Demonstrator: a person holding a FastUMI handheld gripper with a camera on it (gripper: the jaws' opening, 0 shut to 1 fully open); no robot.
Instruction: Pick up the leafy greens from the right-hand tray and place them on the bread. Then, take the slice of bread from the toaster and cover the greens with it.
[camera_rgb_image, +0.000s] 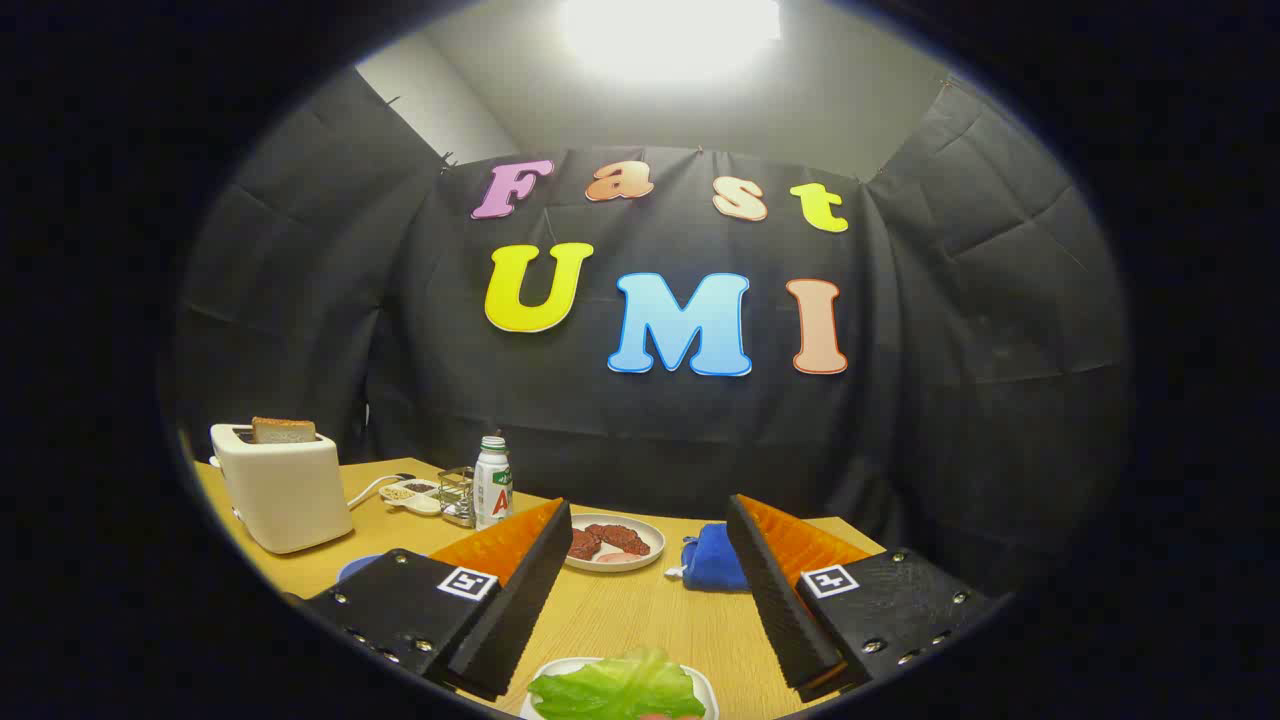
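Toaster (285, 492) far left, well beyond fingers, bread slice (283, 430) upright in slot. Gripper (650, 590) spread wide, empty. Leafy greens (615, 685) on plate (706, 682) low between fingers. Next reach likely goes left and forward.
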